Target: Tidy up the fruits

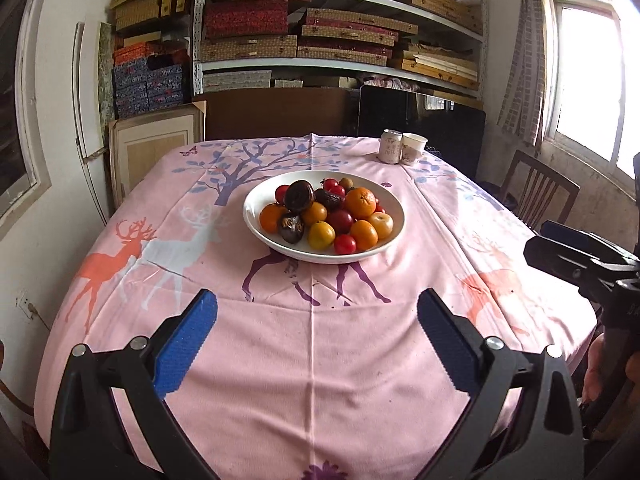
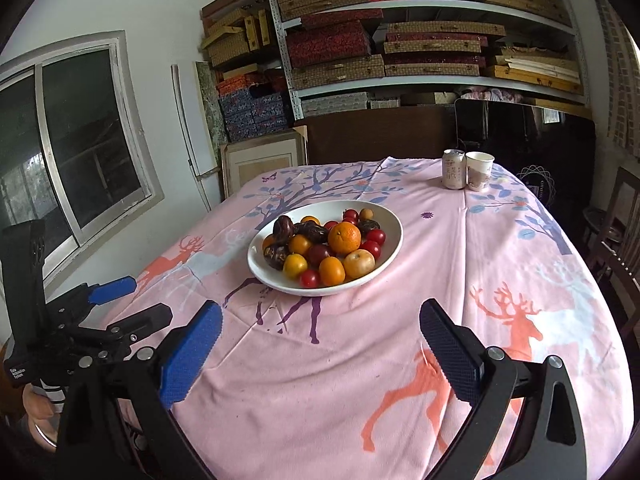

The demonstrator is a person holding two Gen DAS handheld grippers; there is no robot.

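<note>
Here the white bowl (image 1: 256,216) of fruit stands near the middle of the table (image 1: 312,360), on a pink cloth printed with deer and a tree. It is heaped with oranges (image 1: 361,201), small red tomatoes (image 1: 345,244) and dark wrinkled fruits (image 1: 299,196), all lying inside its rim.

The left tongs (image 1: 316,334) are spread wide, blue pads far apart, with nothing between them but bare cloth. The bowl lies ahead of them, well apart from the fingertips, roughly centred between the two fingers and a little beyond.

The right tongs (image 2: 320,338) are likewise spread wide and hold nothing. In the right wrist view the bowl (image 2: 392,224) sits ahead and slightly left of the gap, again well clear of the pads (image 2: 192,356).

The two tongs are side by side at the near edge of the table: the right one shows at the right border of the left wrist view, the left one at the left border of the right wrist view, with part of a hand (image 2: 38,404) below it.

A drink can (image 1: 390,146) and a paper cup (image 1: 412,148) stand touching at the far right corner, well away from the bowl.
</note>
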